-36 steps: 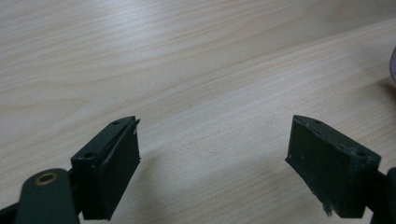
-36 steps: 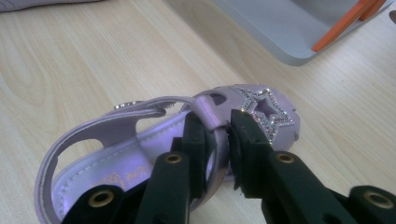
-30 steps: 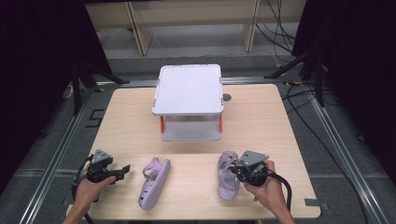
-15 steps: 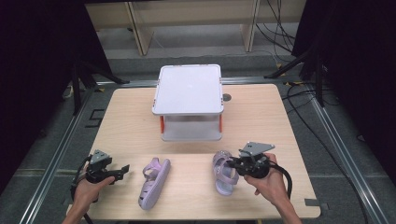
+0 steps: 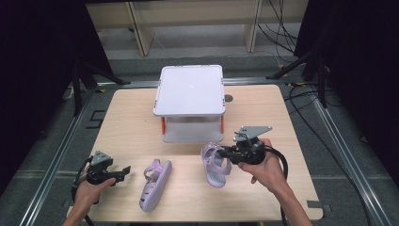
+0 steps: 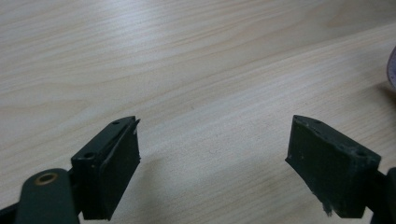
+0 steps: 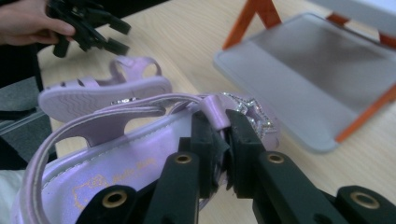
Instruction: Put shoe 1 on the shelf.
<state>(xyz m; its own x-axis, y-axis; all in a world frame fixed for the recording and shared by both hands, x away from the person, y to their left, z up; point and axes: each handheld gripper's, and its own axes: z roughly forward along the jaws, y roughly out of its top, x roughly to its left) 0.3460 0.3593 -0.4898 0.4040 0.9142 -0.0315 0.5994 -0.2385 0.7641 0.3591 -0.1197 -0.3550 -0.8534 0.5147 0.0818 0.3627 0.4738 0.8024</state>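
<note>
**Sandal in the right tool, shelf at twelve o'clock**

The right tool (image 5: 229, 153) is clenched on the strap of a small lilac plastic sandal with a glittery front ornament (image 5: 215, 165); in the right gripper view the two black jaws pinch the strap (image 7: 215, 114) tight near that ornament. In the high view this sandal hangs tipped on its edge, and I cannot tell whether its lower end is touching the pale wooden desk (image 5: 291, 122) or just clear of it. Its long axis runs roughly from eleven o'clock down to five o'clock.

What the coming move turns on, as I judge it, is the white two-tier plastic rack with orange legs (image 5: 190, 89), which stands at about eleven to twelve o'clock from the held sandal, near but apart. The rack's lower tier (image 7: 317, 70) opens toward the person, so the sandal would go in toe or heel first along the twelve o'clock line, and it would need a slight turn to line up.

The matching lilac sandal (image 5: 154, 183) lies flat on the desk at about eight o'clock from the held one, long axis pointing toward one o'clock. The left tool (image 5: 123, 170) is the nearer one to it, just beside it at its nine o'clock, released, jaws wide apart over bare wood and grasping nothing.
</note>
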